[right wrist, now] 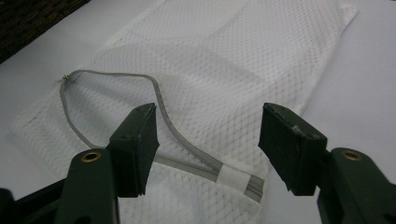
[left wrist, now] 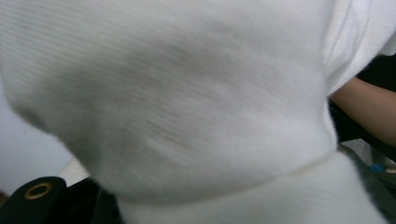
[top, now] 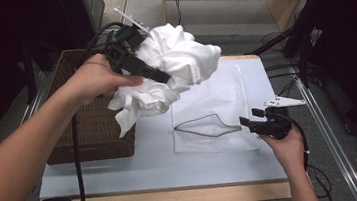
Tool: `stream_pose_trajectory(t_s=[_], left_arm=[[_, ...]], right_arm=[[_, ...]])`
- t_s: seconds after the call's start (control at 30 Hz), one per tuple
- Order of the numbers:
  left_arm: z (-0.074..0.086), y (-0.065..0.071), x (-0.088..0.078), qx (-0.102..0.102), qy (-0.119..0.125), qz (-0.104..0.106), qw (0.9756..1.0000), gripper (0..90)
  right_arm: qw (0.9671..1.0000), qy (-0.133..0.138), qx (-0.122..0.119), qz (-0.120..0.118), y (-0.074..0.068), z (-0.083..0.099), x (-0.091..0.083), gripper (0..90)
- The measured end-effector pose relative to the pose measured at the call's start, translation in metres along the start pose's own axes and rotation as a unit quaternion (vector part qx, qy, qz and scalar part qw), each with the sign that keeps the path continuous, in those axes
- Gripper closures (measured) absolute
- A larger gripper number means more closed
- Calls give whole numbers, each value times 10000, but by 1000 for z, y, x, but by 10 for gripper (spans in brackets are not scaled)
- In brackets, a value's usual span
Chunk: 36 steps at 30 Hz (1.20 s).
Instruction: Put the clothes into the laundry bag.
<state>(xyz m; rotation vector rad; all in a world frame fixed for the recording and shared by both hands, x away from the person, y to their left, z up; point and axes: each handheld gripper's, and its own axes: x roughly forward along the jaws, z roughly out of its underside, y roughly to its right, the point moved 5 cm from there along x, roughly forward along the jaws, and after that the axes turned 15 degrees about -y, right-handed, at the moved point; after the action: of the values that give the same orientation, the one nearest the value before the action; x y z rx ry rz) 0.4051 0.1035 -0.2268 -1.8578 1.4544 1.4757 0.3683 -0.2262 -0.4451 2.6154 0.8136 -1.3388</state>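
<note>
A bunched white garment (top: 177, 55) hangs above the table's far left, with my left gripper (top: 164, 76) shut on it. In the left gripper view the white cloth (left wrist: 187, 102) lies right against the camera. A white mesh laundry bag (top: 211, 97) lies flat on the table, its grey zipper (top: 204, 126) open in a loop. My right gripper (top: 250, 116) stands open at the bag's near right corner. In the right gripper view the gripper (right wrist: 208, 144) hovers just over the zipper's end (right wrist: 233, 178), touching nothing.
A dark wicker basket (top: 88, 125) stands at the table's left, under the left hand. The white table (top: 148, 169) has bare surface in front of the bag. Cables and metal rails run along the floor at the right.
</note>
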Motion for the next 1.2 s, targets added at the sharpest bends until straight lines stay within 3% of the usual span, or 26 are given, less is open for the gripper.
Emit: stream_pose_trajectory(t_s=[0.2,0.33,0.53,0.63,0.73,0.8,0.9,1.03,1.2], left_arm=[[-20,29,24,319,-85,300,9990,510],[-31,49,39,540,-71,564,9969,509],[-40,79,61,813,-42,922,9924,507],[-44,94,72,972,-111,1133,9887,506],[-42,106,81,1149,-167,1180,9862,504],[-38,106,83,1100,-161,1233,9861,503],[-25,99,87,1045,-216,1094,9883,501],[-1,81,89,701,-152,987,9925,498],[27,66,93,468,-57,774,9959,496]], right_arm=[[10000,49,41,-4,3,1,-2,410],[10000,60,46,-20,5,1,-4,420],[9999,82,130,0,12,4,-6,425],[9997,104,201,25,15,5,-7,426],[9996,115,235,51,18,6,-9,426],[9996,109,255,60,19,7,-9,426],[9996,97,265,36,20,9,-9,429],[9995,46,295,34,21,12,-8,432],[9997,11,246,-26,16,12,-5,434]])
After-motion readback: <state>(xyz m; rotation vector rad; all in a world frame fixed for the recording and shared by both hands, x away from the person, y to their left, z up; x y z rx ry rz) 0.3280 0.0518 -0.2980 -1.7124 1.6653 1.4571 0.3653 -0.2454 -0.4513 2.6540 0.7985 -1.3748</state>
